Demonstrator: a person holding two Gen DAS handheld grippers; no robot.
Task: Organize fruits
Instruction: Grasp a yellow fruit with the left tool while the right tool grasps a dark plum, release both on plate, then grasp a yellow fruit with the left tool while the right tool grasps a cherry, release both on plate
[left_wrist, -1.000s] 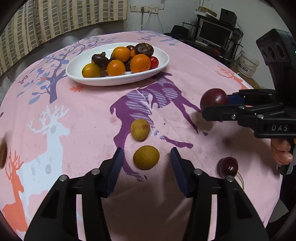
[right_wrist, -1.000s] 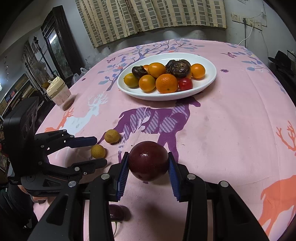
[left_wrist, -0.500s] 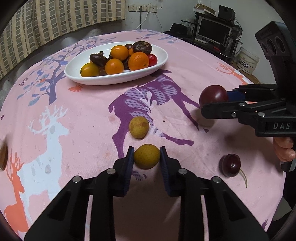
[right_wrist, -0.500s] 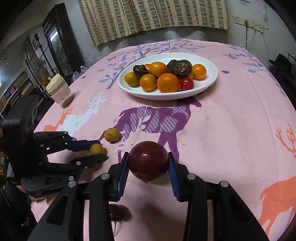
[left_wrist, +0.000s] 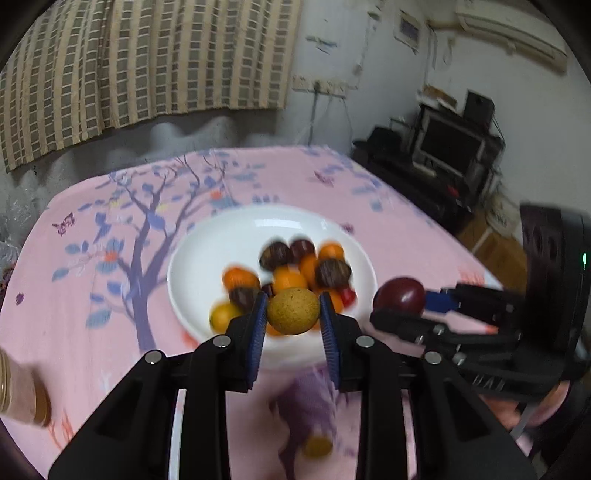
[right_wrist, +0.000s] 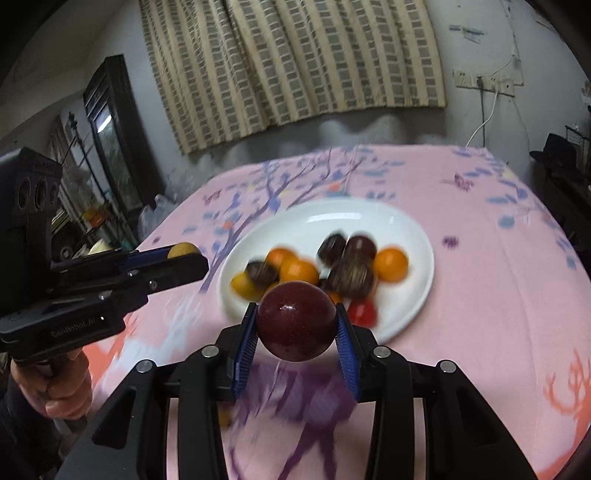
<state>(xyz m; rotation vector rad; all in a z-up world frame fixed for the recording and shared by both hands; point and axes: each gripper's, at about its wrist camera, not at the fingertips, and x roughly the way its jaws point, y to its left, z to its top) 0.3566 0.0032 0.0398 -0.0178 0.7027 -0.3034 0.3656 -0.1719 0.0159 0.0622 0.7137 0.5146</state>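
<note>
My left gripper (left_wrist: 293, 314) is shut on a small yellow-brown fruit (left_wrist: 293, 311) and holds it in the air near the front rim of the white plate (left_wrist: 221, 243). It also shows in the right wrist view (right_wrist: 183, 254). My right gripper (right_wrist: 296, 326) is shut on a dark red plum (right_wrist: 296, 325), lifted above the table near the plate (right_wrist: 413, 236); the plum also shows in the left wrist view (left_wrist: 399, 295). The plate holds several oranges and dark fruits. A second yellow fruit (left_wrist: 317, 446) lies on the cloth below.
The pink deer-print tablecloth (left_wrist: 92, 295) covers the round table. A cup (left_wrist: 22, 395) stands at the left edge. A monitor and shelves (left_wrist: 454, 147) stand beyond the table on the right. Curtains (right_wrist: 295, 62) hang behind.
My left gripper has lifted the yellow fruit off the cloth and swung up toward the plate. My right gripper has carried the plum up and toward the plate too.
</note>
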